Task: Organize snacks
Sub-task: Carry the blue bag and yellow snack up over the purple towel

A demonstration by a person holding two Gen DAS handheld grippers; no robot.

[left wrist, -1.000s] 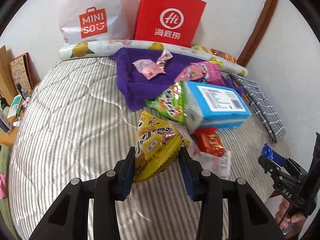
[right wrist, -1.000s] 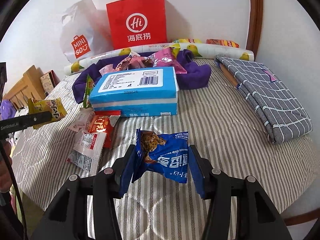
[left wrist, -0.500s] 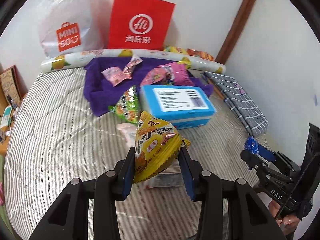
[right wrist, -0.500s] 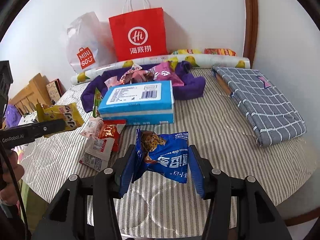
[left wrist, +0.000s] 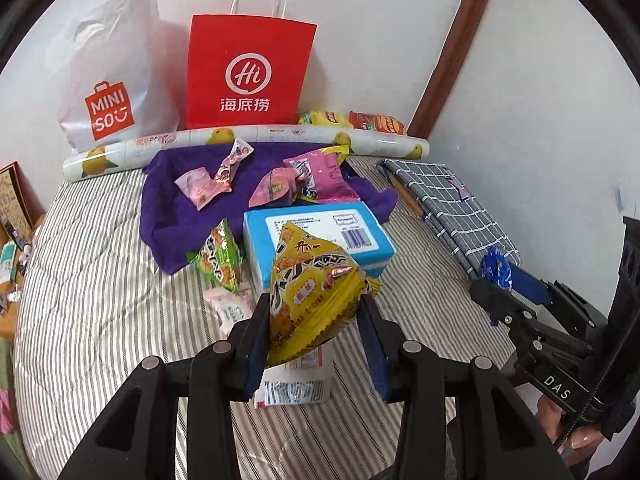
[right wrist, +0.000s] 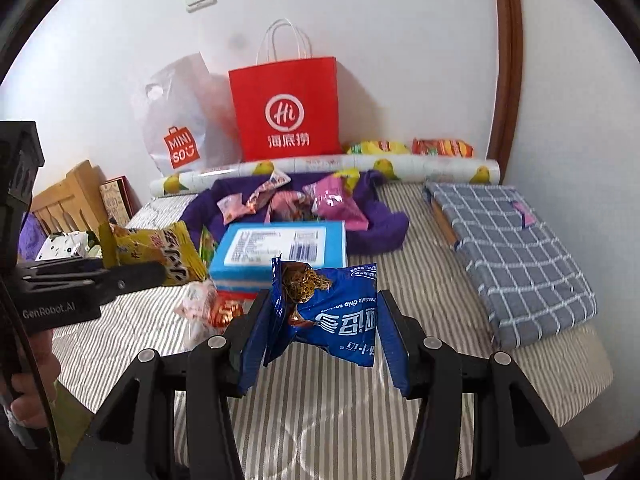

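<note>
My left gripper (left wrist: 314, 336) is shut on a yellow snack packet (left wrist: 312, 292) and holds it above the striped bed (left wrist: 100, 280). My right gripper (right wrist: 324, 336) is shut on a blue cookie packet (right wrist: 336, 312), also held above the bed. The yellow packet (right wrist: 160, 252) and left gripper show at the left of the right wrist view; the blue packet (left wrist: 496, 268) shows at the right of the left wrist view. More snacks lie around a blue box (left wrist: 320, 236) and on a purple cloth (left wrist: 176, 208): pink packets (left wrist: 316, 180), a green packet (left wrist: 220, 256), red and white packets (right wrist: 212, 308).
A red paper bag (left wrist: 248, 72) and a white Miniso plastic bag (left wrist: 112, 76) stand against the back wall behind a rolled lemon-print mat (left wrist: 280, 140). A folded checked cloth (right wrist: 516, 248) lies on the right. Wooden furniture (right wrist: 64, 196) stands left of the bed.
Both grippers have lifted and drawn back from the bed with their packets still held; the left one has also swung right, so the blue box now sits centred ahead.
</note>
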